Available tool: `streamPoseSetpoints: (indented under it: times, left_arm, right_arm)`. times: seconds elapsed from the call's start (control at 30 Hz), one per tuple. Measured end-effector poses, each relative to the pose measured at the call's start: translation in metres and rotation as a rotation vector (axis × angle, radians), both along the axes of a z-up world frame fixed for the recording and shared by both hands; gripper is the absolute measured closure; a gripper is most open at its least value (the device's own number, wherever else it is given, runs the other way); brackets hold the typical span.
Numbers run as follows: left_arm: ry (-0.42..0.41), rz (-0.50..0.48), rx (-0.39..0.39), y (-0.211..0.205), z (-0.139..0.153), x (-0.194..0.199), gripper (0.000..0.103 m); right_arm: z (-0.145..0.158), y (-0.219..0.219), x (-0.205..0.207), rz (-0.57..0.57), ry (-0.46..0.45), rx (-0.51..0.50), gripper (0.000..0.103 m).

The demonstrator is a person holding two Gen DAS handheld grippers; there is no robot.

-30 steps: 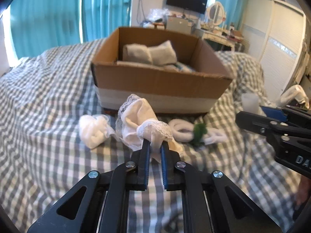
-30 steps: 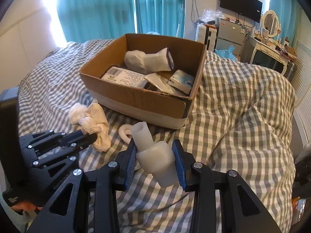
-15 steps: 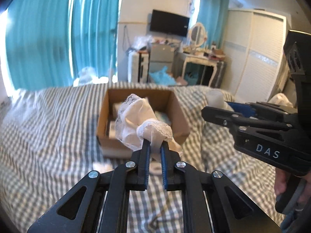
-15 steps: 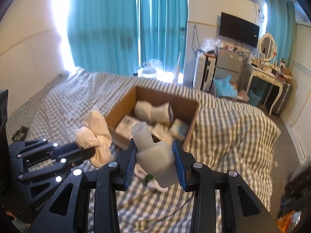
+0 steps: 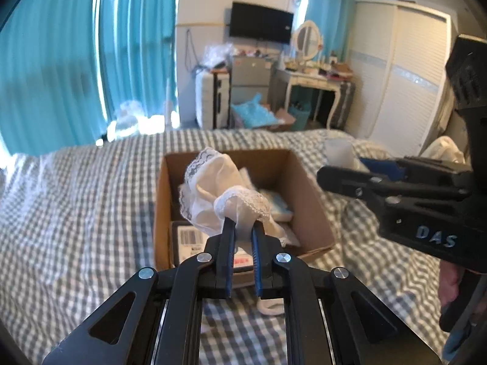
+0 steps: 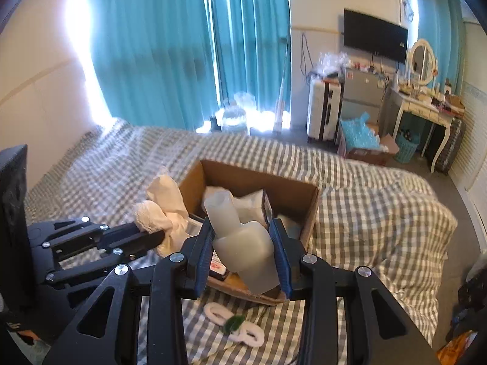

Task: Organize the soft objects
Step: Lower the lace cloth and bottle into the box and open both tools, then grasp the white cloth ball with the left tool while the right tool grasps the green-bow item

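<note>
The left gripper (image 5: 242, 231) is clamped on a cream lace-trimmed cloth (image 5: 222, 191), which bunches up toward 12 o'clock from the fingertips. Beyond it, also at 12 o'clock, the cardboard box (image 5: 307, 200) on the checked bed (image 5: 76, 213) lies open beneath the cloth, so a release looks likely to land inside. The right gripper (image 6: 243, 243) is closed on a pale soft bottle (image 6: 240, 237), its neck tilted toward 11 o'clock, over the box's near rim (image 6: 243, 292). Both look about equally near. A white looped band (image 6: 234, 322) lies outside the box at 6 o'clock.
</note>
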State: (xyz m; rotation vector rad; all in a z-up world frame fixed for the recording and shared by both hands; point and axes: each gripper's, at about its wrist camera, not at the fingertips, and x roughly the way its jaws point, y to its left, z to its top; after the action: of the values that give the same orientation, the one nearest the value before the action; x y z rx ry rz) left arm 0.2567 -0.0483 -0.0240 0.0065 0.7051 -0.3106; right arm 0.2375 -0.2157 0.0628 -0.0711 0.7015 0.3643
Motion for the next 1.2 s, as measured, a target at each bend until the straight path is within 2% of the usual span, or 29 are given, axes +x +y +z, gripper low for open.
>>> streamPoseSetpoints:
  times: [0.23, 0.3, 0.33, 0.37, 0.43, 0.5, 0.57, 0.6, 0.67, 0.73, 0.83, 0.9, 0.97, 1.2]
  left_arm:
    - [0.048, -0.009, 0.050, -0.004, -0.035, 0.025, 0.094]
    - [0.063, -0.015, 0.040, -0.003, -0.041, 0.031, 0.094]
    - [0.071, -0.020, 0.032, -0.004, -0.042, 0.033, 0.094]
    - [0.076, -0.026, 0.030, -0.006, -0.043, 0.034, 0.094]
    - [0.080, -0.038, 0.034, -0.011, -0.046, 0.037, 0.094]
    - [0.077, -0.063, 0.035, -0.019, -0.047, 0.037, 0.093]
    - [0.070, -0.063, 0.066, -0.028, -0.049, 0.036, 0.085]
    - [0.075, -0.070, 0.074, -0.031, -0.051, 0.037, 0.085]
    - [0.108, -0.078, 0.098, -0.037, -0.056, 0.039, 0.084]
    - [0.121, -0.057, 0.132, -0.040, -0.058, 0.039, 0.055]
    - [0.065, -0.045, 0.141, -0.039, -0.050, 0.028, 0.029]
    - [0.022, -0.037, 0.140, -0.036, -0.038, 0.019, 0.019]
    - [-0.021, -0.027, 0.137, -0.031, -0.024, 0.010, 0.017]
    - [-0.072, 0.035, 0.115, 0.002, 0.017, -0.020, 0.017]
  right_arm:
    - [-0.073, 0.004, 0.061, -0.001, 0.181, -0.003, 0.063]
    - [-0.086, 0.005, 0.070, -0.008, 0.200, -0.020, 0.060]
    - [-0.092, 0.004, 0.074, -0.028, 0.202, -0.023, 0.054]
    - [-0.096, 0.002, 0.077, -0.038, 0.205, -0.006, 0.047]
    - [-0.098, -0.004, 0.081, -0.049, 0.200, 0.033, 0.042]
    - [-0.096, -0.007, 0.083, -0.064, 0.179, 0.040, 0.042]
    - [-0.092, -0.008, 0.083, -0.073, 0.149, 0.028, 0.042]
    - [-0.090, -0.010, 0.084, -0.073, 0.141, 0.027, 0.041]
    - [-0.084, -0.012, 0.082, -0.080, 0.124, 0.026, 0.035]
    - [-0.077, -0.015, 0.080, -0.092, 0.103, 0.027, 0.032]
    - [-0.068, -0.022, 0.075, -0.112, 0.086, 0.027, 0.029]
    - [-0.064, -0.026, 0.069, -0.124, 0.079, 0.020, 0.024]
    - [-0.060, -0.030, 0.063, -0.137, 0.073, 0.013, 0.017]
    - [-0.030, -0.044, 0.031, -0.175, 0.034, 0.001, 0.017]
